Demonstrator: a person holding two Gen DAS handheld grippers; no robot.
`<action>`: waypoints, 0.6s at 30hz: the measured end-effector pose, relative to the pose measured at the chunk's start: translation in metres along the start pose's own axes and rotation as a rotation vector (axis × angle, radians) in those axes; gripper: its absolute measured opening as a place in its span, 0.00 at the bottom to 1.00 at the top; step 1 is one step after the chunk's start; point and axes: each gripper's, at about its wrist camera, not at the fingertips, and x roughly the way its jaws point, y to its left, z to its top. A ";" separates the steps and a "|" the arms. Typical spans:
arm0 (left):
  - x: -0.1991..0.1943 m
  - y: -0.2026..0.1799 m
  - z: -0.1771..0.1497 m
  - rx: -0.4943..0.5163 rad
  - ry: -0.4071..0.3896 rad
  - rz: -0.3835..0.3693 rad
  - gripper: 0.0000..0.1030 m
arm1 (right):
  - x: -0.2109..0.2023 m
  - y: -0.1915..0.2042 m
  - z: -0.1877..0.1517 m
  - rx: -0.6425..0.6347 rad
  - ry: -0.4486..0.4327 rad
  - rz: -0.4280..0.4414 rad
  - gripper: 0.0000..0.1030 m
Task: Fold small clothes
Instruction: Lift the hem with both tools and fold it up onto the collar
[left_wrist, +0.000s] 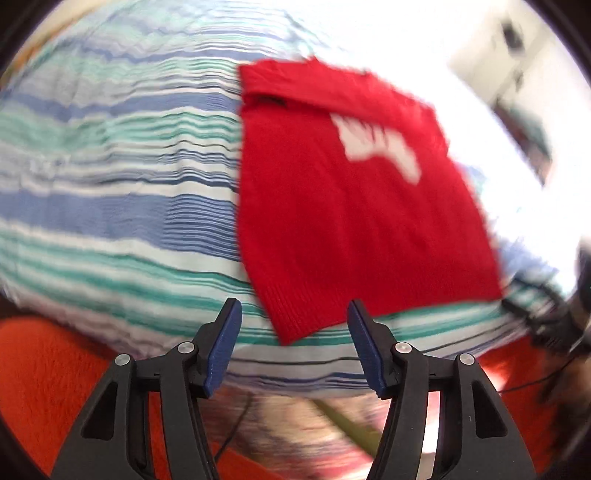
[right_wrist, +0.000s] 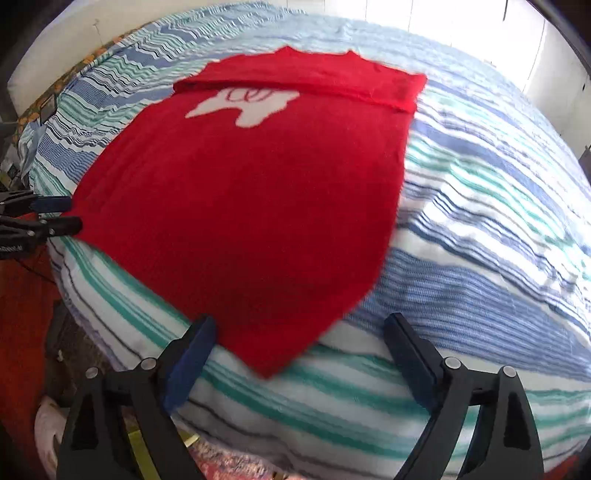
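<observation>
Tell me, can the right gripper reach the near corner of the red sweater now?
Probably yes. The right gripper is open, and the red sweater has its near corner just ahead between the jaws, flat on the striped blanket, with nothing covering it.

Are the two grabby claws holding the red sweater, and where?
No. Both the left gripper and right gripper are open, each near a bottom corner of the red sweater, which lies loose on the striped blanket.

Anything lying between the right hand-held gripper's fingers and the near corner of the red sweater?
Nothing: only bare striped bedspread separates the right hand-held gripper from the red sweater, seen in the right wrist view.
</observation>
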 end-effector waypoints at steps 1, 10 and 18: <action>-0.009 0.013 0.004 -0.062 -0.008 -0.051 0.60 | -0.017 -0.008 -0.003 0.042 -0.061 0.032 0.88; 0.051 0.012 0.010 -0.067 0.203 -0.072 0.56 | -0.009 -0.054 0.013 0.296 -0.026 0.339 0.74; 0.055 0.017 0.009 -0.166 0.178 -0.142 0.03 | 0.015 -0.053 0.014 0.318 0.046 0.382 0.06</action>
